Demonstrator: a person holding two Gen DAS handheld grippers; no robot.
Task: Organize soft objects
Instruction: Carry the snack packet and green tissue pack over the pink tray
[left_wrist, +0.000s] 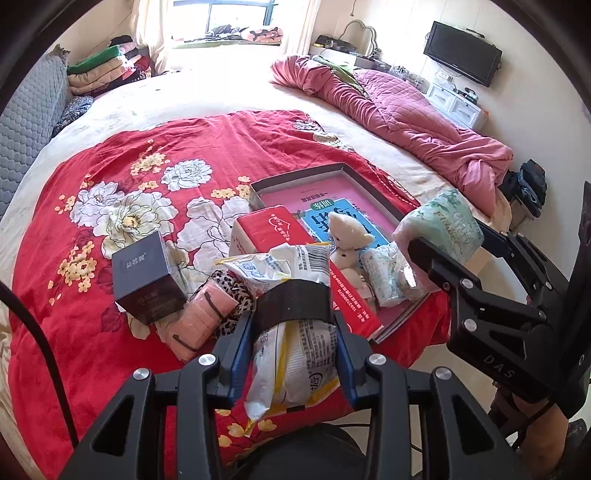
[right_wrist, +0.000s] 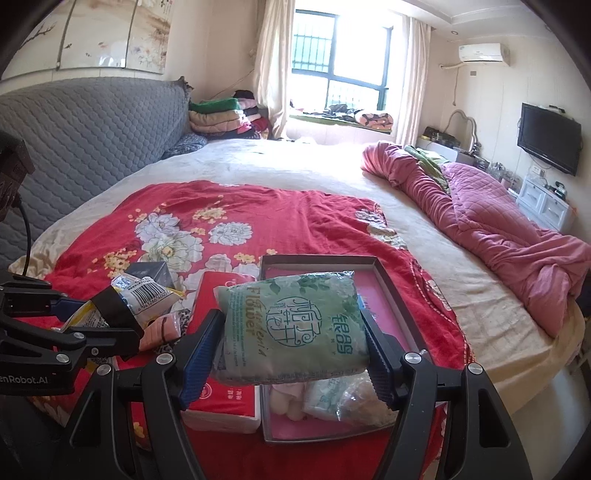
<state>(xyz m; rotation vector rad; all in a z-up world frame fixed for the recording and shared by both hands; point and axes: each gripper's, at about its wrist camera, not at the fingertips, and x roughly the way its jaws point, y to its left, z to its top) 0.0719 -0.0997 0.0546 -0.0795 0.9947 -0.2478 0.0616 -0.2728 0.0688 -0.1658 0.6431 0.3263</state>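
Fingers of the left gripper (left_wrist: 293, 332) pinch a white crinkly packet (left_wrist: 291, 343) near its middle, narrowed well in, so the limp ends flop out either side of the hold. In the left wrist view it hangs over the near edge of the bed's red floral quilt (left_wrist: 110, 184), above a dark box (left_wrist: 147, 284), a pink pack (left_wrist: 201, 321) and a red tissue pack (left_wrist: 273, 229). Beyond these lies an open shallow tray (left_wrist: 332, 171) holding a small teddy (left_wrist: 347, 236), likely the collecting place.

Seen from the right wrist, the right gripper (right_wrist: 291, 332) stands wide, its blue pads pressed on the flanks of a green tissue pack (right_wrist: 291, 325), which bulges between them. The pack is held clear above the tray (right_wrist: 317, 260), probably ready for setting inside. The left gripper (right_wrist: 110, 306) appears just beside it, at the left.
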